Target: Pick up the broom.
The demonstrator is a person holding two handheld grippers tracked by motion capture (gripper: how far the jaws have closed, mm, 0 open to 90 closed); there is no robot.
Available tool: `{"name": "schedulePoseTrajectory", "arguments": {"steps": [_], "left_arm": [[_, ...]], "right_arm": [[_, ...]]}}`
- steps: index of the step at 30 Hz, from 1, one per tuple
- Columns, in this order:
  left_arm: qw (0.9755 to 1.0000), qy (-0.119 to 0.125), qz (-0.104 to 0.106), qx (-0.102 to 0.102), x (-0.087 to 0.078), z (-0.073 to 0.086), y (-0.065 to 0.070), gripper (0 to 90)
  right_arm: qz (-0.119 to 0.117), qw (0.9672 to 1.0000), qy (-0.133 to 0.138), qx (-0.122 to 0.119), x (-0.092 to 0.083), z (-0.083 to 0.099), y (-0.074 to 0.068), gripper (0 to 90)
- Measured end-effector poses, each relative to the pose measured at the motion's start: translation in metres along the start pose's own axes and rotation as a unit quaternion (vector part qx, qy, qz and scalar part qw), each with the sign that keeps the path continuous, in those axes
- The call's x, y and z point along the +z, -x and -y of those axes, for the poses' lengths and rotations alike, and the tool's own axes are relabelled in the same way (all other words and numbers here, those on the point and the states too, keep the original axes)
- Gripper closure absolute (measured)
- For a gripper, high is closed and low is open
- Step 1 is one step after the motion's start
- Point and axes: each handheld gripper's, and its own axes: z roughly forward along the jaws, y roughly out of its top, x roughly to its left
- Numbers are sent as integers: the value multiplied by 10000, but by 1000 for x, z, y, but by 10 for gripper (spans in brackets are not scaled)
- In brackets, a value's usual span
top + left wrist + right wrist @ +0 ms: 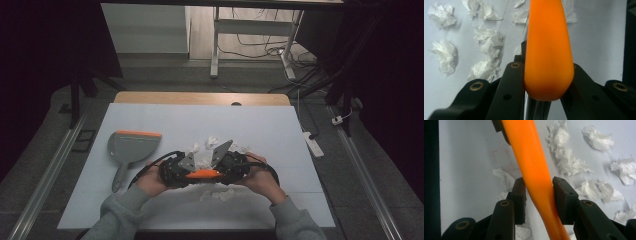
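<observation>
Both grippers are meeting at lower centre of the high view. Left gripper is pinching the orange brush handle's thick end; right gripper is pressing on its narrow part. Crumpled tissue scraps are lying around; dustpan is sitting at left.

Both claws meet near the middle of the white surface, the left claw and right claw facing each other with an orange brush handle bridging them. It looks gripped at both ends, though that's hard to tell from here. Crumpled paper scraps lie just beyond and under them. A grey dustpan sits to the left.
</observation>
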Motion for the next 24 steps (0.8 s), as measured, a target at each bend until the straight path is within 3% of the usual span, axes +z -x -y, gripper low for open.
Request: {"name": "schedulePoseTrajectory", "arguments": {"steps": [3, 6, 8, 10, 12, 13, 14, 17, 19, 20, 21, 23, 24], "left_arm": [[9998, 155, -93, -76, -3, 2, -2, 775], [9982, 402, -169, -412, -9, 4, -7, 723], [9967, 573, -275, -505, -13, 6, -8, 687], [9943, 669, -552, -613, -15, 7, -8, 592], [9900, 819, -781, -840, -18, 12, -7, 485], [9900, 819, -781, -840, -18, 12, -7, 430], [9848, 917, -1006, -1078, -24, 19, -7, 381], [9765, 1060, -1177, -1460, -33, 33, -8, 317], [9725, 1152, -1298, -1556, -39, 42, -5, 300], [9725, 1152, -1298, -1556, -39, 42, -5, 295], [9684, 1206, -1458, -1627, -45, 52, -2, 288], [9641, 1289, -1566, -1716, -50, 61, 1, 283], [9641, 1289, -1566, -1716, -50, 61, 1, 283]], "right_arm": [[67, 9999, 0, -93, -2, -1, -2, 669], [181, 9998, 106, -74, -7, -2, -3, 685], [183, 9996, 209, 12, -10, -2, -1, 690], [160, 9995, 241, 96, -12, -2, 0, 700], [249, 9992, 264, 163, -13, -2, 1, 701], [283, 9990, 288, 192, -14, -2, 2, 701], [315, 9988, 314, 217, -14, -1, 2, 702], [342, 9981, 373, 352, -18, 2, 6, 702], [412, 9973, 419, 438, -20, 5, 9, 702], [412, 9973, 419, 438, -20, 5, 9, 702], [447, 9961, 506, 560, -24, 8, 13, 702], [497, 9946, 607, 685, -28, 12, 16, 703], [510, 9941, 643, 707, -30, 13, 17, 703]]}}
